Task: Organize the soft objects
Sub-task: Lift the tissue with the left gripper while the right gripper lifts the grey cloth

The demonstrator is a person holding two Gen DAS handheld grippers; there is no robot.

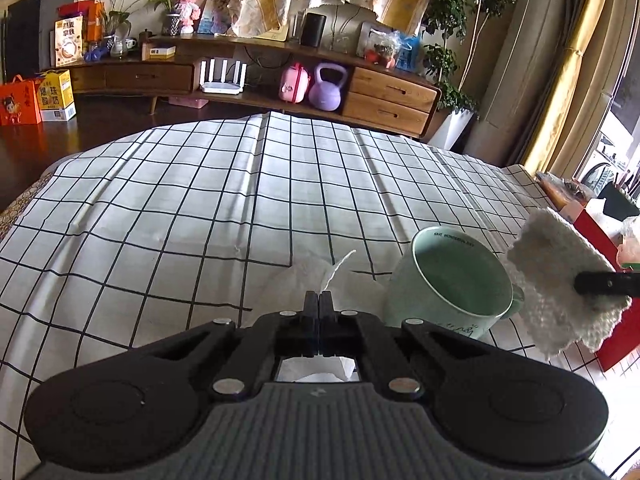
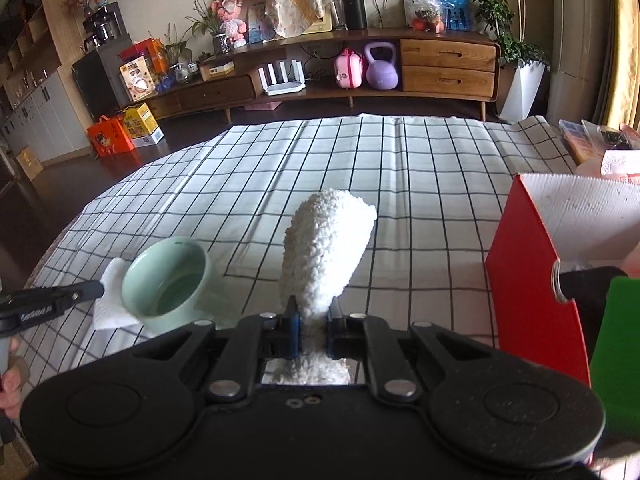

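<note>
My left gripper (image 1: 319, 298) is shut on a thin white tissue (image 1: 296, 280) that lies crumpled on the checked tablecloth (image 1: 200, 200); a pinched edge sticks up from between the fingertips. Just right of it stands a mint-green mug (image 1: 452, 280), upright and empty. My right gripper (image 2: 314, 312) is shut on a white fluffy cloth (image 2: 326, 252), which rises rolled and clear of the table. The left wrist view shows that cloth (image 1: 560, 280) hanging from the right gripper (image 1: 584, 283) beside the mug. In the right wrist view the left gripper (image 2: 98, 289) touches the tissue (image 2: 114, 304) behind the mug (image 2: 168, 280).
A red box (image 2: 532, 272) with a white corrugated inner wall stands open at the right, with a green object (image 2: 616, 340) next to it. Packets (image 2: 592, 140) lie at the table's far right. A wooden sideboard (image 1: 380, 92) runs beyond the table. Checked cloth (image 2: 400, 180) stretches ahead.
</note>
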